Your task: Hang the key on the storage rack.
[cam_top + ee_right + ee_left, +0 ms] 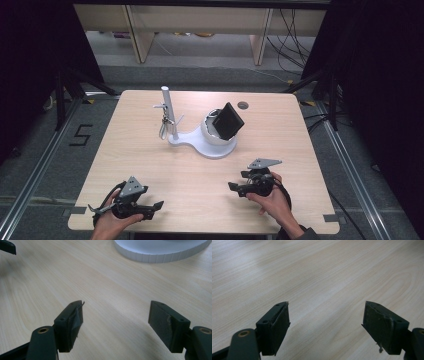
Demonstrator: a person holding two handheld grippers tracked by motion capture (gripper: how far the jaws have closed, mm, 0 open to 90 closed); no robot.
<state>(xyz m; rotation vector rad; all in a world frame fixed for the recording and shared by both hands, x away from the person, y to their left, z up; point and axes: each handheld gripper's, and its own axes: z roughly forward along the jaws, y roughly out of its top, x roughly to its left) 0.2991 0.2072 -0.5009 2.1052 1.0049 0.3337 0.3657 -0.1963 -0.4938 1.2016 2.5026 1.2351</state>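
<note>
Parked low on table (pixel 150 165), both grippers (pixel 156 205) (pixel 235 186) wide, empty; clear of white stand (pixel 202 142) for approach.

We see a pale wooden table (pixel 200 195) with a round grommet (pixel 243 105) near its far edge. On the grey floor (pixel 200 75) left of it we read a black "5" (pixel 81 135). Beyond stand wooden legs (pixel 140 35), with cables (pixel 292 40) trailing at the right and a dark tripod (pixel 65 90) at the left.
</note>
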